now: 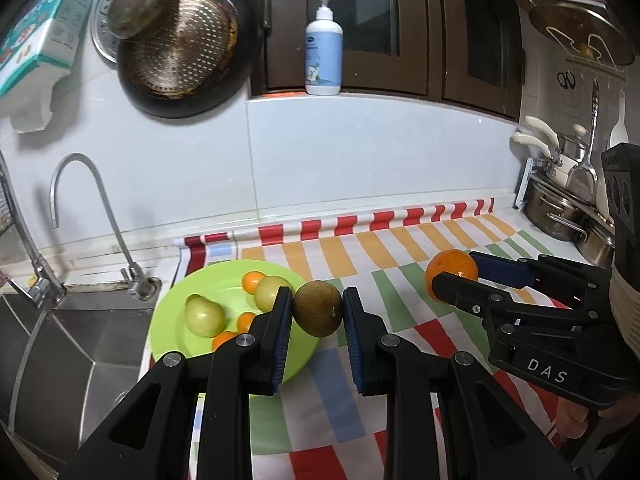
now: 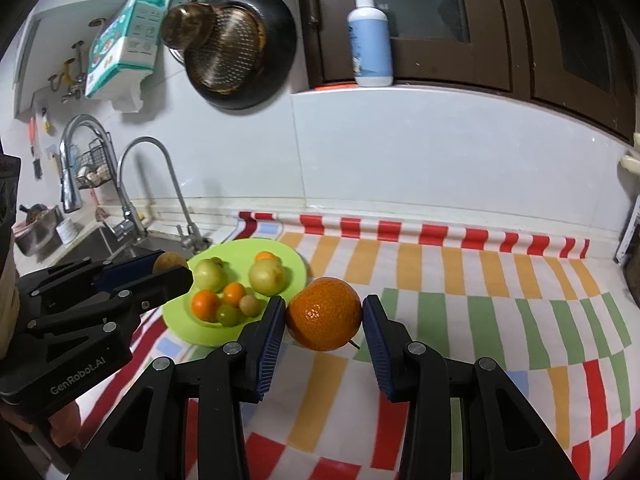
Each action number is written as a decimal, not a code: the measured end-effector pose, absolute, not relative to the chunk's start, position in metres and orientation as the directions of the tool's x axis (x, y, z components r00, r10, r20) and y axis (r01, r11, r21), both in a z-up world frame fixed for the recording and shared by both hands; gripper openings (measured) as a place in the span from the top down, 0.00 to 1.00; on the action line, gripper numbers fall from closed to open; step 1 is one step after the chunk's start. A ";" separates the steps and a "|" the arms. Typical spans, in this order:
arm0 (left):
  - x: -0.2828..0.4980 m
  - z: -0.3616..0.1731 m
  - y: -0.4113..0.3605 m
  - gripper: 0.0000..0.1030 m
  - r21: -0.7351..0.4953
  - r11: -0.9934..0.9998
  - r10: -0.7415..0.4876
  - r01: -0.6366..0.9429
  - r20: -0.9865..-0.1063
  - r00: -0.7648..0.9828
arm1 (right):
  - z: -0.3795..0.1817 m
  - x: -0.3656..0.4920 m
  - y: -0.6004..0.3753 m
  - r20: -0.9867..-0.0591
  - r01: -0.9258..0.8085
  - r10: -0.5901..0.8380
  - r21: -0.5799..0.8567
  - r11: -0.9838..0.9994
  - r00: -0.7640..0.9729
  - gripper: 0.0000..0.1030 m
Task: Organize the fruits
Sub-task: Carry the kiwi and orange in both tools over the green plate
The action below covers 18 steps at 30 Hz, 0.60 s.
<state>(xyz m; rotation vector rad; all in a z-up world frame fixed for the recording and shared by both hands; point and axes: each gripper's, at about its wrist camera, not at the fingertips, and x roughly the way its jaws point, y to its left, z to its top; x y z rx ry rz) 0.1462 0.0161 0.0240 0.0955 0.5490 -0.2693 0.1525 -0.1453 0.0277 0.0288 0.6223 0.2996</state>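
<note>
My left gripper (image 1: 318,310) is shut on a round brown-green fruit (image 1: 319,309) and holds it above the right edge of a lime green plate (image 1: 176,304). The plate carries several fruits: green ones (image 1: 204,315) and small oranges (image 1: 252,281). My right gripper (image 2: 324,316) is shut on a large orange (image 2: 323,313), held over the checked cloth just right of the plate (image 2: 288,256). In the left wrist view the right gripper (image 1: 456,276) with the orange (image 1: 451,270) is at the right. In the right wrist view the left gripper (image 2: 176,270) is at the left.
A bright checked cloth (image 2: 460,280) covers the counter. A steel sink (image 1: 72,352) with taps (image 1: 96,216) lies left of the plate. Pots (image 1: 560,208) stand at the far right. Pans (image 1: 180,52) hang on the wall; a pump bottle (image 1: 324,52) stands on the ledge.
</note>
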 end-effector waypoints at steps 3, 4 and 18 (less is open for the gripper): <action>0.142 0.027 0.023 0.75 0.020 0.963 -0.218 0.267 -0.519 0.826 | 0.031 0.150 -0.137 -0.564 -0.280 0.294 0.115 0.953 0.772 0.60; 0.141 0.028 0.026 0.75 0.022 0.964 -0.215 0.264 -0.517 0.828 | 0.032 0.150 -0.135 -0.562 -0.282 0.297 0.115 0.952 0.772 0.60; 0.136 0.033 0.060 0.75 0.033 0.978 -0.160 0.204 -0.504 0.848 | 0.040 0.153 -0.098 -0.538 -0.351 0.357 0.118 0.929 0.764 0.60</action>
